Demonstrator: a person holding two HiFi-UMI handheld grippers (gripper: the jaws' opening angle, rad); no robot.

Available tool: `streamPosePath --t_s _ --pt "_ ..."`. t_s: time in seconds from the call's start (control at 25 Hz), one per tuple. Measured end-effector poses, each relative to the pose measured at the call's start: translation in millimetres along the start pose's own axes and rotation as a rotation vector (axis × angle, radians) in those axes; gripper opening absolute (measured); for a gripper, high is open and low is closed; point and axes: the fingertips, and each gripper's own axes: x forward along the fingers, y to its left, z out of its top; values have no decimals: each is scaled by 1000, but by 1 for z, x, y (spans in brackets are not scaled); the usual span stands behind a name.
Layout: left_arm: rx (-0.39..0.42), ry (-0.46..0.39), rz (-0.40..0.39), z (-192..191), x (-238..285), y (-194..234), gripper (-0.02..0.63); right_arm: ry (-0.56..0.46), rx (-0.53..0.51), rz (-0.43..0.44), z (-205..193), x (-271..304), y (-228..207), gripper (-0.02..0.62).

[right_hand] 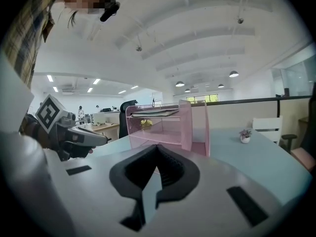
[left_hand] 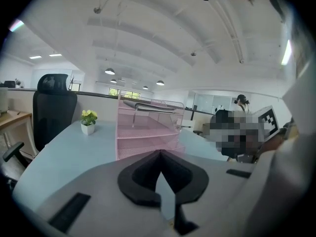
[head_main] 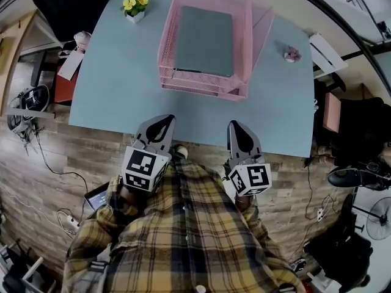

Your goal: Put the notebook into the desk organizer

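A grey notebook point(head_main: 204, 40) lies flat in the top tray of the pink wire desk organizer point(head_main: 168, 78) at the back middle of the pale blue desk point(head_main: 116, 84). From the gripper views the notebook point(left_hand: 148, 106) point(right_hand: 148, 113) shows as a thin dark slab on the organizer point(left_hand: 148, 135) point(right_hand: 197, 127). My left gripper point(head_main: 162, 122) hangs at the desk's near edge, shut and empty. My right gripper point(head_main: 238, 128) is beside it over the same edge, also shut with nothing between its tips. Both are well short of the organizer.
A small pot of yellow flowers point(head_main: 135, 8) stands at the desk's far left, a little pink plant point(head_main: 291, 55) at the right. A black office chair point(left_hand: 52, 112) sits left of the desk. Cables and a laptop point(head_main: 98, 197) lie on the wooden floor.
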Motion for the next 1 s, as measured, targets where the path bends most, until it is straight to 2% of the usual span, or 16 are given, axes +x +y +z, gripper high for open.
streamPosePath --t_s 1.0 --pt "7 -22 10 10 3 18 -9 13 40 -15 2 13 -1 2"
